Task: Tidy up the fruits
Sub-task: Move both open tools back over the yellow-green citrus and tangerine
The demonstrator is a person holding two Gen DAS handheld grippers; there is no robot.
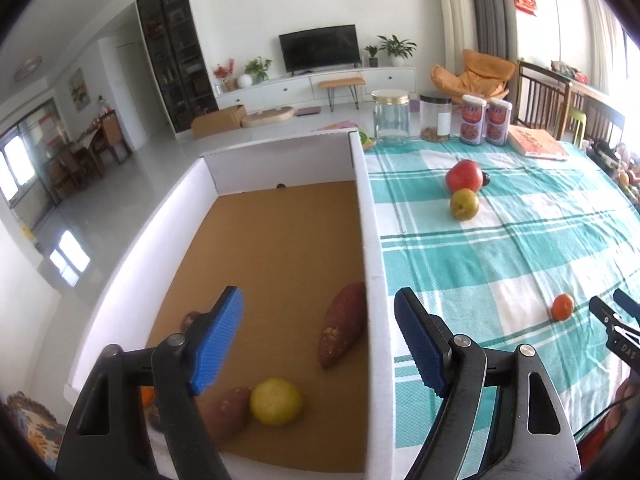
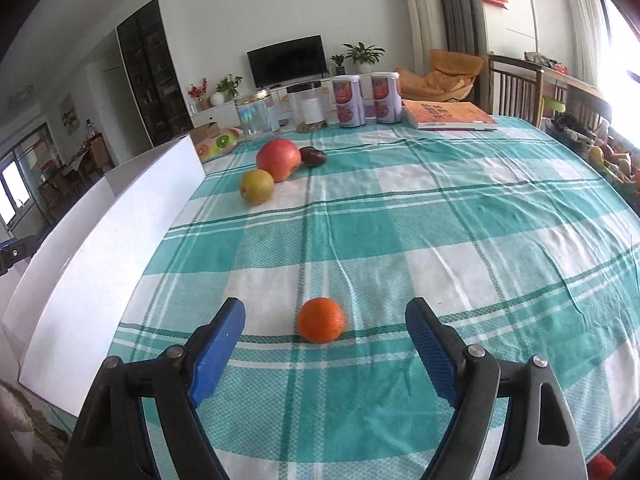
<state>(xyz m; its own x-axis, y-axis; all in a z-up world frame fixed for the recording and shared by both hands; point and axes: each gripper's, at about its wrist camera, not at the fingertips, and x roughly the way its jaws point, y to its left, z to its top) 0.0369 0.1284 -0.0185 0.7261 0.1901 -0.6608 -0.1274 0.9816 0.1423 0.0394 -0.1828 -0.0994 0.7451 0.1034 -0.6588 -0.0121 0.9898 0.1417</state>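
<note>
My left gripper (image 1: 319, 316) is open and empty above the white box (image 1: 370, 240), its jaws astride the box's right wall. In the box lie a yellow fruit (image 1: 276, 401), two sweet potatoes (image 1: 344, 330) (image 1: 226, 412) and a partly hidden orange fruit (image 1: 146, 396). My right gripper (image 2: 325, 322) is open, just short of a small orange (image 2: 321, 320) on the checked cloth; the orange lies ahead between the fingertips. Farther off sit a red apple (image 2: 279, 159), a yellow-green pear (image 2: 257, 186) and a dark plum (image 2: 313, 156). The right gripper also shows in the left wrist view (image 1: 608, 306).
At the table's far edge stand two glass jars (image 2: 256, 114) (image 2: 307, 107), two cans (image 2: 349, 100) (image 2: 386, 97) and an orange book (image 2: 448, 115). A fruit-print cushion (image 2: 218, 143) lies behind the box. The box wall (image 2: 100, 248) runs along the cloth's left side.
</note>
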